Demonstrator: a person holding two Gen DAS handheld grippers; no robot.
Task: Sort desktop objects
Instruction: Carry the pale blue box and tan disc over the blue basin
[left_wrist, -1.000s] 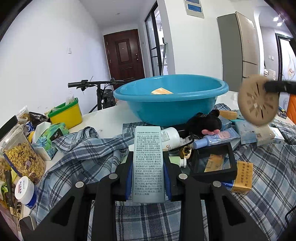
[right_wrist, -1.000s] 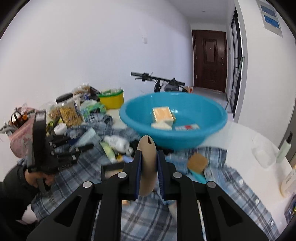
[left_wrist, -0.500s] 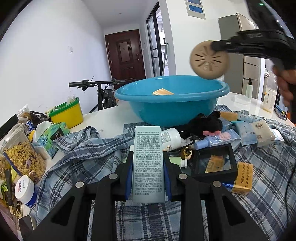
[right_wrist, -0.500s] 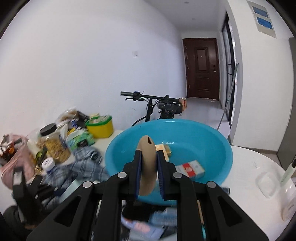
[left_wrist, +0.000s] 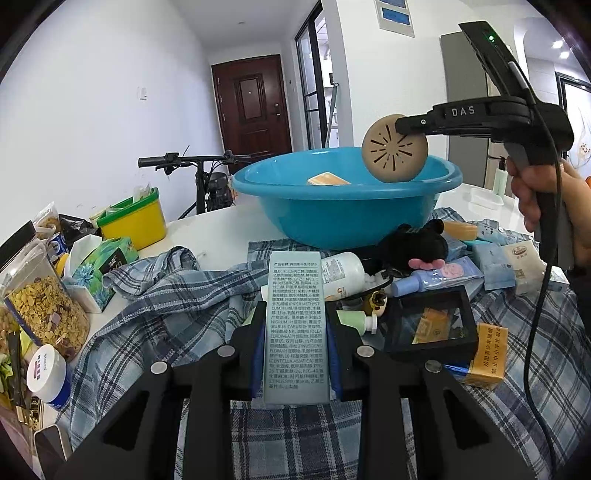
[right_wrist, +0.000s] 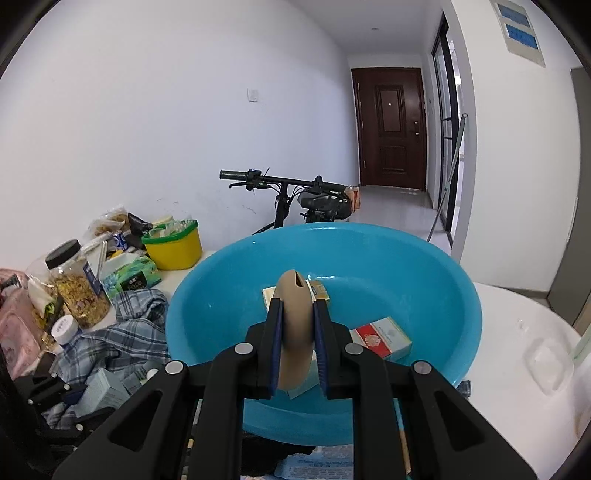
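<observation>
Left wrist view:
Left gripper (left_wrist: 295, 354): your pads pinch the pale green box (left_wrist: 295, 325) upright, over the plaid cloth (left_wrist: 177, 314).
Disc (left_wrist: 394, 154): you hold it on edge with the right gripper (left_wrist: 400, 127), above the blue basin (left_wrist: 343, 206).
Hand (left_wrist: 550, 206): wrapped round the right handle.

Right wrist view:
Right gripper (right_wrist: 297, 347): your pads are pressed on the tan disc (right_wrist: 294, 332), edge-on, over the basin's (right_wrist: 436, 280) inside.
Basin contents: a red-and-white packet (right_wrist: 382, 338) and an orange packet (right_wrist: 319, 291) lie in it.
Left side: jar (right_wrist: 77, 288), yellow tub (right_wrist: 173, 245).
</observation>
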